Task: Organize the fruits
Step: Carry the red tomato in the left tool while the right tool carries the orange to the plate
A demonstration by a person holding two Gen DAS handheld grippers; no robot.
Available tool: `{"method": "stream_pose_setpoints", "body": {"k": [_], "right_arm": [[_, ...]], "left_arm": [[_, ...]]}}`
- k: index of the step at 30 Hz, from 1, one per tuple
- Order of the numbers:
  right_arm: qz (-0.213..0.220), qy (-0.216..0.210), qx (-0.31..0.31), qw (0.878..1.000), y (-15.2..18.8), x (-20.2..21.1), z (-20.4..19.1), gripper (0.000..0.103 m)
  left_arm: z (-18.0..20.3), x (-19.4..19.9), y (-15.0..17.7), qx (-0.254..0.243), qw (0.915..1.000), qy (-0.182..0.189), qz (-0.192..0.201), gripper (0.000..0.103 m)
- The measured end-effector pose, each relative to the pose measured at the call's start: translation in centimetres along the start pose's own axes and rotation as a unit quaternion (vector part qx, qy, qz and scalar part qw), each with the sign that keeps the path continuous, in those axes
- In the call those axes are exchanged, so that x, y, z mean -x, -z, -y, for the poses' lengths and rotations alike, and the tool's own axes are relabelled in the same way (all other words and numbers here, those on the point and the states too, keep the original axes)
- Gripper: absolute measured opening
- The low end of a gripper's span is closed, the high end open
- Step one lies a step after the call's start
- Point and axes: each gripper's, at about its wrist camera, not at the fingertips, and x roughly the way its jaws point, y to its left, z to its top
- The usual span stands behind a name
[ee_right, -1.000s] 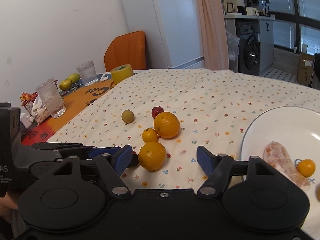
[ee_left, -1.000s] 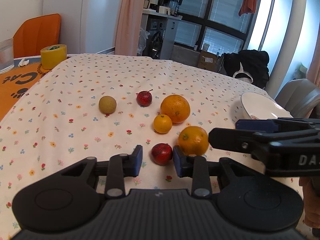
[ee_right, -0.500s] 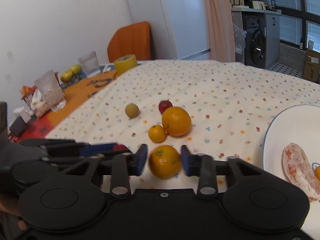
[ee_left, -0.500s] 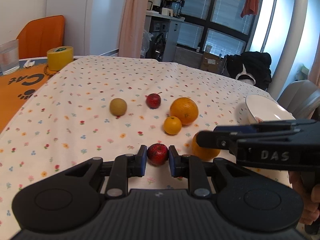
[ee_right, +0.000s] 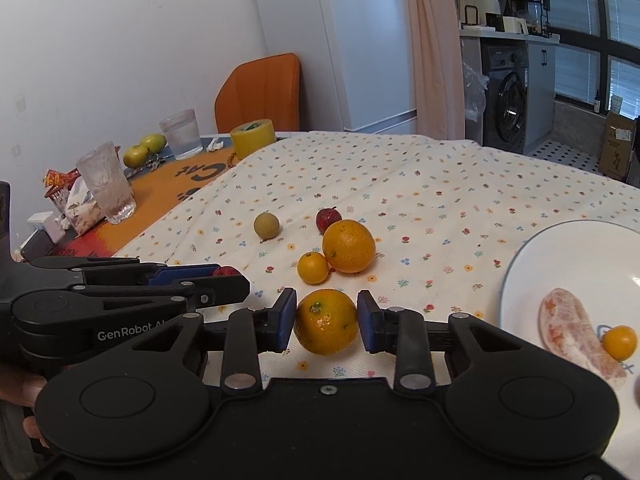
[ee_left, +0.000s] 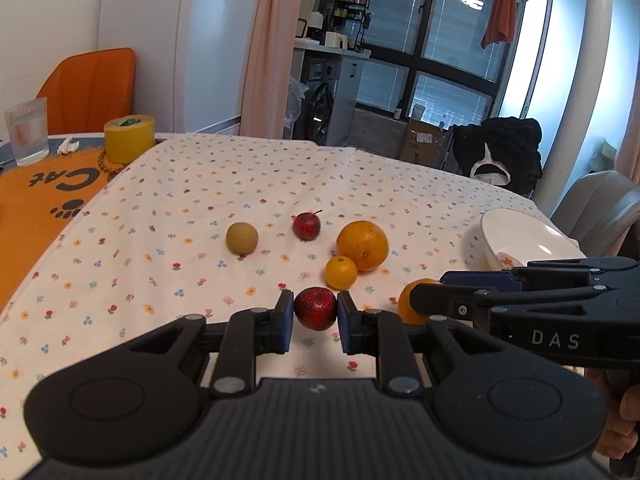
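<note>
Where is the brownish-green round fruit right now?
In the left wrist view the brownish-green fruit sits alone on the floral tablecloth, left of the stemmed red fruit.

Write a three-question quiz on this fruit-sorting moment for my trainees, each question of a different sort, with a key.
1. True or false: the left gripper is closed on a red fruit.
2. What does the right gripper grip? A) a glass B) an orange C) a tape roll
3. Fill in: the small tangerine on the cloth touches the ___ orange.

Key: 1 true; 2 B; 3 large.
</note>
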Motion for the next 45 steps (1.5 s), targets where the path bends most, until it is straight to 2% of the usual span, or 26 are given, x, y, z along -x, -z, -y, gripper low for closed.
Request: {"method": "stream_pose_setpoints", "body": {"k": [20,32,45], "right_arm": [[0.045,0.039,-0.027,0.998,0.8,5.7,4.0,0.031],[0.060,0.077,-0.059,0.993,2.7,8.8,7.8,0.031],[0.073,0.096,-0.090,0.989,4.7,10.9,11.0,0.031]], "left_arm": [[5.5,1.0,-1.0,-0.042,0.9985,0.030,0.020,0.021],[10.1,0.5,-1.1,-0.077,0.9953,0.055,0.023,0.021],[13.9,-0.3,-0.9,-0.108,0.9916,0.069,0.018,0.021]]}}
